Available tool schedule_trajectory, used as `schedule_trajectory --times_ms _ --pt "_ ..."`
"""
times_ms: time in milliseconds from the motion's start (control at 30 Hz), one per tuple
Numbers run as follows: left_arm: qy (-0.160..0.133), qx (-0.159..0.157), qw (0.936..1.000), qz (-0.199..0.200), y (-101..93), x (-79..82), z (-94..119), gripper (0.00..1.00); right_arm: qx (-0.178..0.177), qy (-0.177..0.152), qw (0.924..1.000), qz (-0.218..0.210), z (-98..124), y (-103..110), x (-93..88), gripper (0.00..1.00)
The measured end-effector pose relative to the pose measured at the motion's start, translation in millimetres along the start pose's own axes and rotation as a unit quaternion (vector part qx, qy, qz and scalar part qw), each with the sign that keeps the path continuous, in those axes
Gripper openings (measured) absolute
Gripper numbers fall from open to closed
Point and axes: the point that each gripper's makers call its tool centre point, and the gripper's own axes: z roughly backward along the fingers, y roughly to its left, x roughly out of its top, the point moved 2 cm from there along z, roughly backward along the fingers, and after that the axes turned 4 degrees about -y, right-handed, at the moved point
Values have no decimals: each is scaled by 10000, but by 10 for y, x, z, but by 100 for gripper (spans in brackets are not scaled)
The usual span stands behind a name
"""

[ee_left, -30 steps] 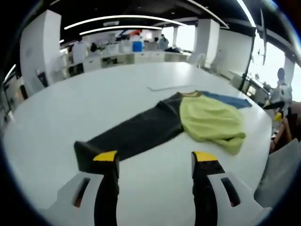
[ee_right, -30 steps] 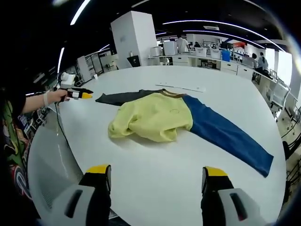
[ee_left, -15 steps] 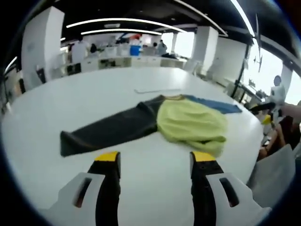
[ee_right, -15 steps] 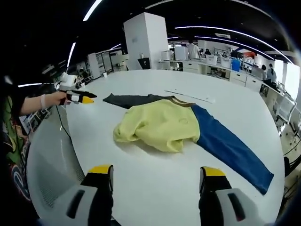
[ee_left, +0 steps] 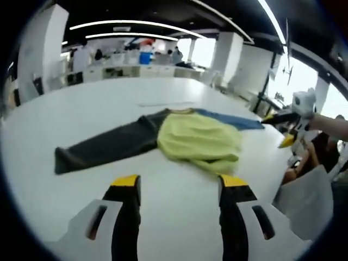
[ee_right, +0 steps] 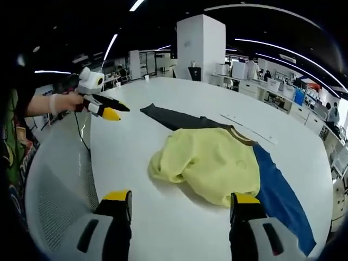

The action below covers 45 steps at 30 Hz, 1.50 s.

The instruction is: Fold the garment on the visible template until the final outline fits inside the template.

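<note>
**Garment spread on the white bench, both hand-held grippers held clear**

A large white bench (ee_left: 81, 109) is seen carrying a garment (ee_left: 198, 138) with a crumpled yellow body, one dark grey sleeve and one blue sleeve. In the left gripper view the long axis runs from 9 o'clock, where the dark sleeve (ee_left: 103, 149) ends, to 2 o'clock, where the blue sleeve (ee_left: 228, 119) points. In the right gripper view the garment (ee_right: 209, 163) lies at centre, its dark sleeve (ee_right: 174, 117) toward 11 o'clock and its blue sleeve (ee_right: 280, 198) toward 4 o'clock. A thin pale strip (ee_right: 250, 128) lies flat on the bench just beyond the collar. Desks, pillars and people are seen in the background.

The left hand-held gripper (ee_left: 175, 182) is held wide open and empty, near the garment. The right hand-held gripper (ee_right: 182, 198) is likewise spread wide, nothing gripped. Nothing is seen between the jaws and the cloth.
</note>
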Motion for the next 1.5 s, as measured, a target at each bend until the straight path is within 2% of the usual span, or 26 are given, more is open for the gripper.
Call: schedule_trajectory --times_ms 67,100,133,200,233,300,367,467,567,800,867,1000,1233,1267,1400,1500 --pt "233 -157 9995 133 -143 -104 -123 47 31 -11 10000 -35 -6 2 -5 73" --pt "214 -227 9994 169 -185 -120 -202 46 18 9 10000 -40 -6 -11 -18 73" --pt "309 -331 9979 470 -271 -171 -287 45 15 29 10000 -34 -1 -21 -34 73" --pt "311 -382 9962 718 -325 -210 -445 43 -2 48 10000 -49 30 -48 -53 74" --pt "374 -363 9960 730 -329 -235 -488 41 -14 42 10000 -66 45 -63 -59 74" --pt "408 -361 9931 1042 -364 -265 -593 37 -49 36 9999 -95 83 -87 -78 74" --pt "428 -330 9927 1079 -361 -300 -710 34 -102 57 9999 -119 134 -125 -116 74" --pt "447 -305 9909 1231 -368 -316 -821 35 -192 75 9996 -192 226 -183 -181 74" --pt "529 -309 9891 1341 -350 -343 -906 32 -280 87 9992 -258 298 -239 -238 74" --pt "706 -210 9865 1462 -311 -421 -1049 31 -362 155 9986 -367 384 -295 -357 74" --pt "818 -306 9829 1621 -355 -467 -1069 27 -373 169 9984 -399 397 -308 -378 74" --pt "764 -308 9818 1712 -395 -478 -1119 25 -400 183 9981 -431 435 -334 -414 74" --pt "671 -211 9700 2329 -401 -513 -1179 23 -461 237 9976 -459 541 -375 -507 74" --pt "608 -162 9662 2499 -393 -500 -1185 21 -466 242 9975 -471 556 -380 -519 74" --pt "550 -98 9642 2593 -368 -502 -1209 9 -500 264 9970 -519 611 -398 -577 74" --pt "512 -65 9626 2660 -360 -488 -1224 8 -520 281 9967 -553 644 -419 -611 74"
